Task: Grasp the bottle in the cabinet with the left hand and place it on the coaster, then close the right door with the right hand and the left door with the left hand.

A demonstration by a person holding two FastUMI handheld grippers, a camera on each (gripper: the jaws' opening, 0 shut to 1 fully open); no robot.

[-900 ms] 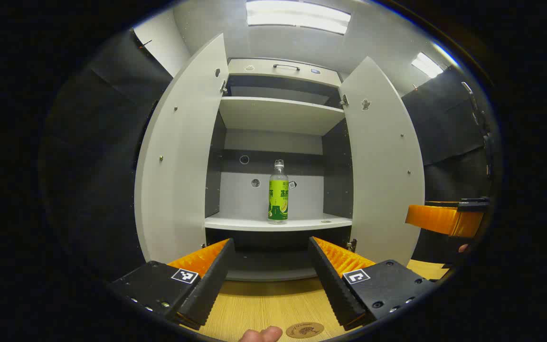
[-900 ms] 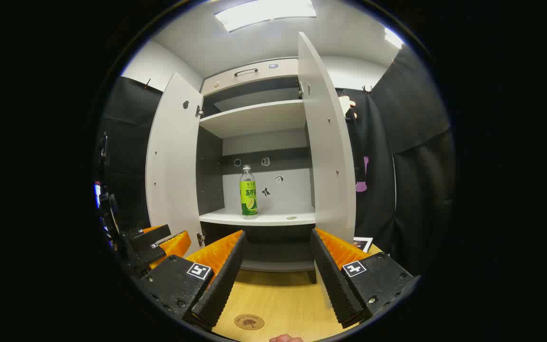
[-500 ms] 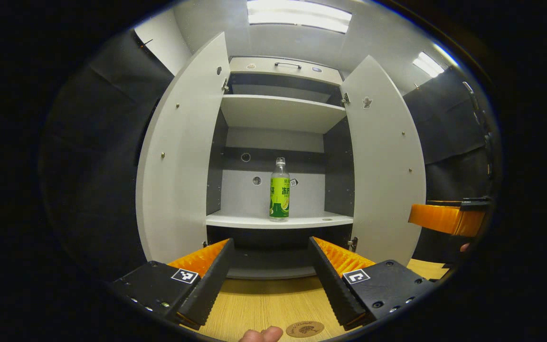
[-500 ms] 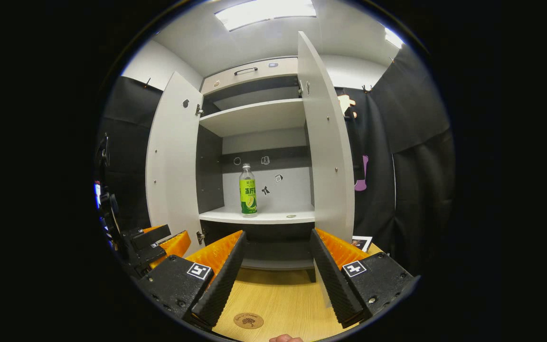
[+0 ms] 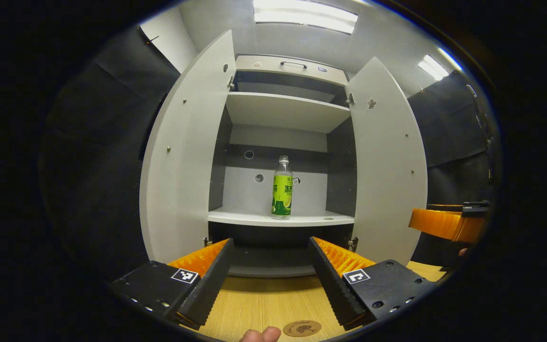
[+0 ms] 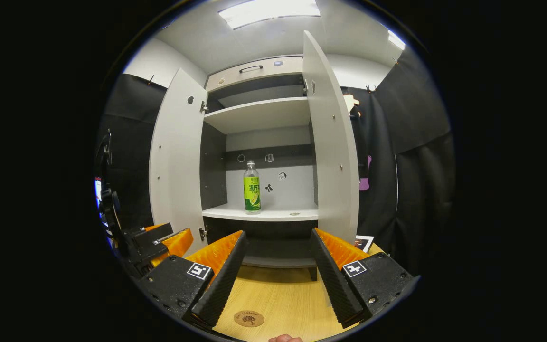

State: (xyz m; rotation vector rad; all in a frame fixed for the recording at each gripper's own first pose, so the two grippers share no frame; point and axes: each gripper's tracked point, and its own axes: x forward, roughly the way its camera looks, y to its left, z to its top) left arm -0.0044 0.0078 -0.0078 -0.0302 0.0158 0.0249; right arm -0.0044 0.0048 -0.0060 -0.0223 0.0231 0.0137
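A clear bottle (image 5: 281,189) with a green label stands upright on the cabinet's lower shelf (image 5: 280,219); the right gripper view has the same bottle (image 6: 252,187). Both cabinet doors stand wide open: left door (image 5: 183,156), right door (image 5: 390,166). A round brown coaster (image 5: 302,328) lies on the wooden table near the front edge, also the coaster (image 6: 249,318). My left gripper (image 5: 269,275) is open and empty, well short of the cabinet. My right gripper (image 6: 276,270) is open and empty too. The left gripper (image 6: 159,240) appears off to the side in the right gripper view.
The cabinet has an upper shelf (image 5: 285,109) and a top drawer with a handle (image 5: 293,63). A fingertip (image 5: 260,335) pokes in at the table's front edge. A small card (image 6: 363,243) lies on the table by the right door. Black cloth walls flank the cabinet.
Both gripper views have shifted slightly, so the cabinet and bottle sit a little further right and higher in frame. Both grippers stay open.
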